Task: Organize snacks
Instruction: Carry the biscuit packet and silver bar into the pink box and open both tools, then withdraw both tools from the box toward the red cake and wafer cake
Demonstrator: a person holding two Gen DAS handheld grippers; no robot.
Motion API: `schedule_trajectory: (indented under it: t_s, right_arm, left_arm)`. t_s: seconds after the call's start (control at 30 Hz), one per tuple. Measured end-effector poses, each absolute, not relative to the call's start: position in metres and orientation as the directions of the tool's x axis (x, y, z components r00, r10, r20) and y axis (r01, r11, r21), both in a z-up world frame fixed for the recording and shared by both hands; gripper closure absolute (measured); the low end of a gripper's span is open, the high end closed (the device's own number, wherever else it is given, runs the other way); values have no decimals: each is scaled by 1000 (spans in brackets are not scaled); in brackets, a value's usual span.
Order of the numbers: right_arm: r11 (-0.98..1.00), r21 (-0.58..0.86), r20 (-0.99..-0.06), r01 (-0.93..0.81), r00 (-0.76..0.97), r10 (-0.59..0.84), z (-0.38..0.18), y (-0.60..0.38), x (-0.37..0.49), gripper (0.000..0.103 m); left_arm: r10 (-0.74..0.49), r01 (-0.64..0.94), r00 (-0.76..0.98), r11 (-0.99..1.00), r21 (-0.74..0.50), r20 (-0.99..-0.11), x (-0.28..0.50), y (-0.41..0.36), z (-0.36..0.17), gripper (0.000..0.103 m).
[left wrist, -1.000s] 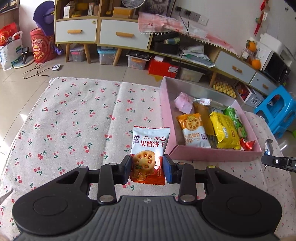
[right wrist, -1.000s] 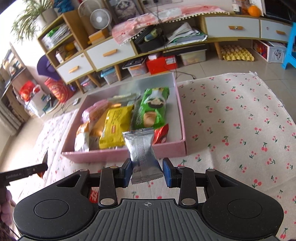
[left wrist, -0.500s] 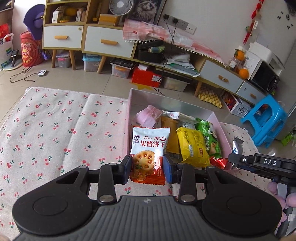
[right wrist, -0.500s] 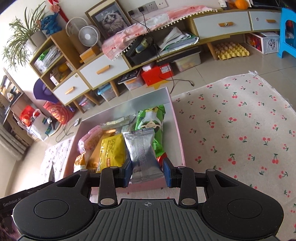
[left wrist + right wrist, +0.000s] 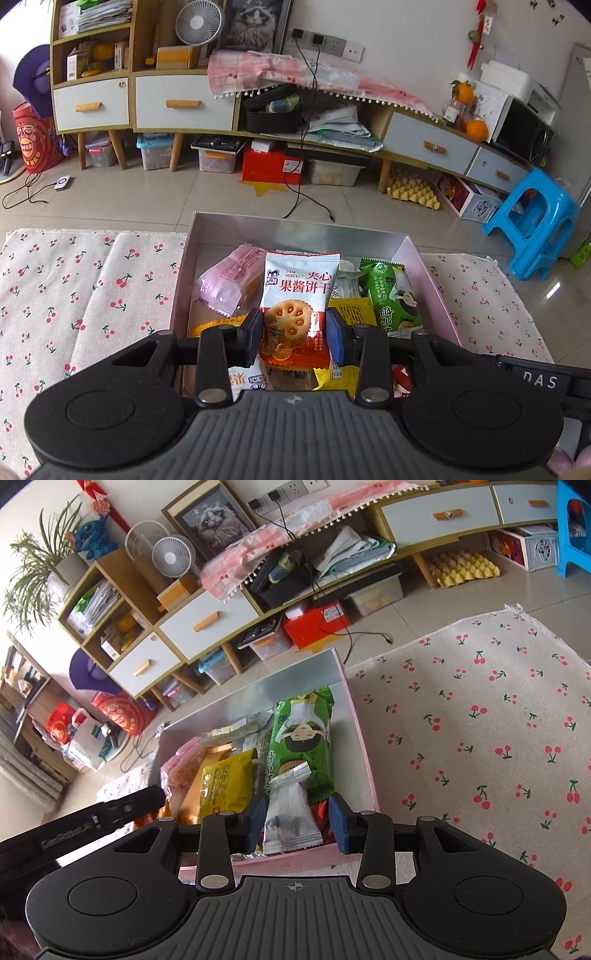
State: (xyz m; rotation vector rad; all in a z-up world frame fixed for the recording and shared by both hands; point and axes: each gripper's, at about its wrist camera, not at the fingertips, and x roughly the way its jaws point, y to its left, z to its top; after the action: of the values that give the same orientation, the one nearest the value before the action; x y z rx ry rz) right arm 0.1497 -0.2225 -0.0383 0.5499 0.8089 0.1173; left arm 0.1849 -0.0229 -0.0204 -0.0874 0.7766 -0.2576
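Observation:
A pink box (image 5: 295, 230) on the cherry-print cloth holds several snack packets. My left gripper (image 5: 295, 332) is shut on a white and orange jam biscuit packet (image 5: 299, 291), held upright above the box's middle. In the right wrist view my right gripper (image 5: 297, 823) hovers over the box's near right corner, its jaws opening. A silver packet (image 5: 290, 812) lies tilted between them. The right pad stands clear of it, with a gap showing. Beneath lie a green packet (image 5: 303, 731) and a yellow packet (image 5: 225, 782).
The cherry-print cloth (image 5: 480, 738) spreads right and left of the box. The left gripper's body (image 5: 110, 808) reaches in at the left of the right wrist view. Past the table's far edge are tiled floor, low cabinets and a blue stool (image 5: 535, 221).
The left gripper carried the biscuit packet from over the cloth to above the box. The right gripper's jaws parted and the silver packet sagged down onto the snacks.

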Motion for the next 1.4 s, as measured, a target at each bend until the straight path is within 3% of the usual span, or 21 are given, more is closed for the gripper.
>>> schedule_trajectory:
  t_s: [0.17,0.33,0.67,1.13,1.4]
  right_arm:
    - [855,508,-654,105,693,303,-37,-225,150,59]
    - [854,510,-656,105,689,307,-37,-225,150,51]
    - [863,499,-654,75,686,319,-28,-218,146,35]
    - [893,449,-691,16,639,337,-13,-204,124,19]
    - [919,395,-729,-12,605,321,-14,-193,103,15]
  left_arm:
    - [-231,177,689,973,-150,-687,190,-26,-22,69]
    - [-200,157,714,980,-125,-671,185,-27,-21,44]
    - [-192,166,709,981,-105,-679,175,-23,-14,30]
    - [-177,158,693,983,-92,-699,141,0,-7,2]
    - [-161,161,655,984,-72,-738,115,12,-19,1]
